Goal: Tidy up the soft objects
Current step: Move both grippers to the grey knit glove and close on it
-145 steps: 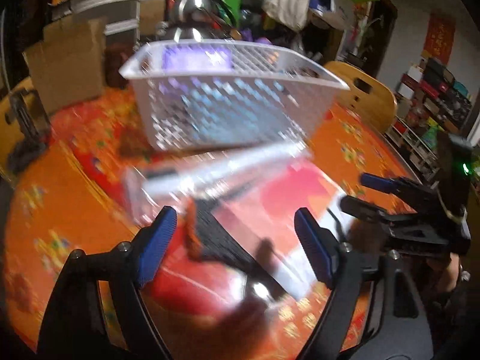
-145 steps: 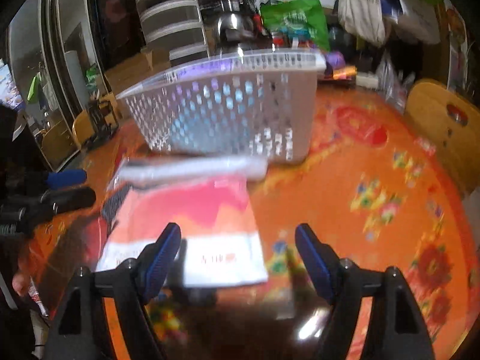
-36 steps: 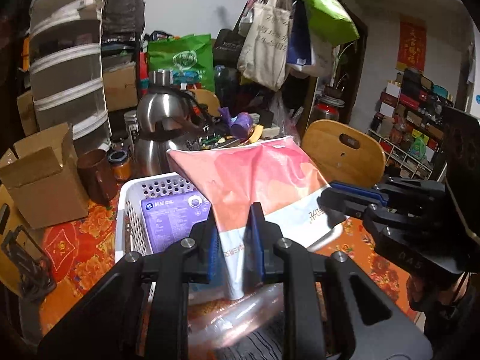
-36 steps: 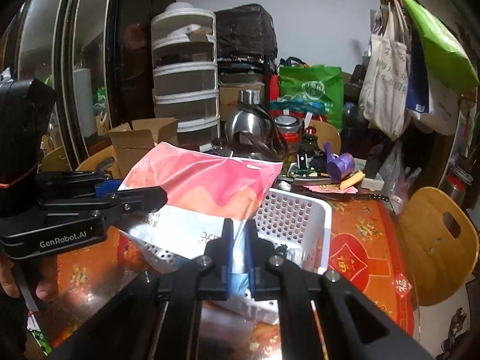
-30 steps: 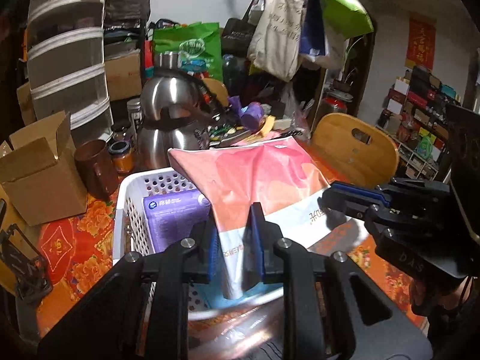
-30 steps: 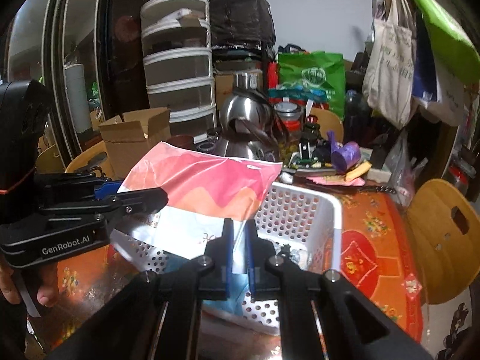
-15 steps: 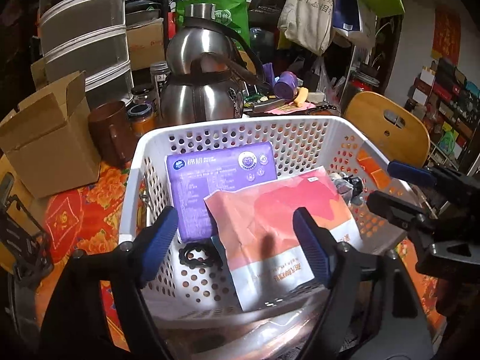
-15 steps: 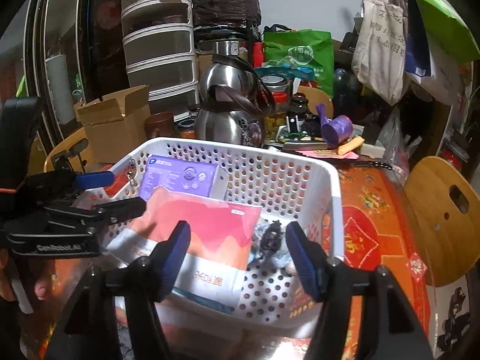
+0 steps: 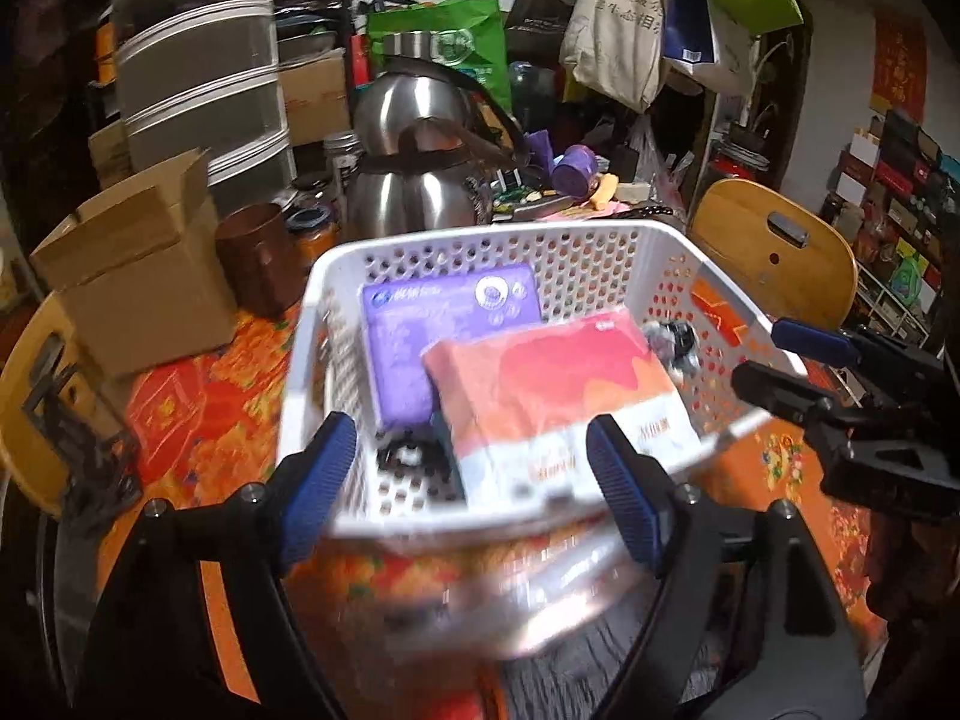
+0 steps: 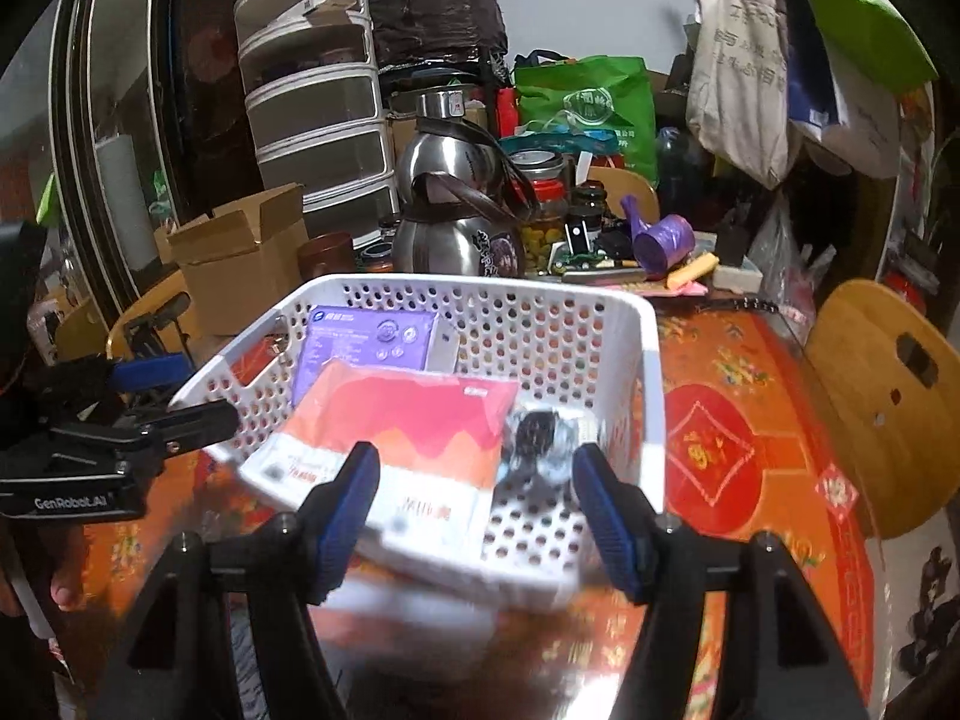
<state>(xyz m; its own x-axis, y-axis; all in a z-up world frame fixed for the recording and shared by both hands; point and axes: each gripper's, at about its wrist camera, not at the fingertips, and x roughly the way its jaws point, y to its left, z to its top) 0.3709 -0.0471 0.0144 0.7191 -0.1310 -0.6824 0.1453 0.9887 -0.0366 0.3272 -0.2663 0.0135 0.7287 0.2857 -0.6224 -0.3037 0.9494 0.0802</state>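
Observation:
A pink, orange and white soft pack (image 9: 558, 396) lies in the white perforated basket (image 9: 480, 240), leaning on a purple pack (image 9: 444, 330). It also shows in the right wrist view (image 10: 414, 444), next to the purple pack (image 10: 366, 348) in the basket (image 10: 651, 396). My left gripper (image 9: 474, 480) is open and empty at the basket's near rim. My right gripper (image 10: 474, 504) is open and empty at the near rim. A clear plastic-wrapped item (image 9: 540, 594) lies blurred on the table below the basket.
A steel kettle (image 9: 414, 168), a brown cup (image 9: 255, 258) and a cardboard box (image 9: 138, 276) stand behind the basket. A wooden chair back (image 10: 882, 396) is at the right. The table has an orange-red floral cloth (image 10: 738, 420). Small dark items (image 10: 540, 432) lie in the basket.
Both grippers held the pink pack over the basket, then opened and let it drop in. Both have since drawn back towards the near rim.

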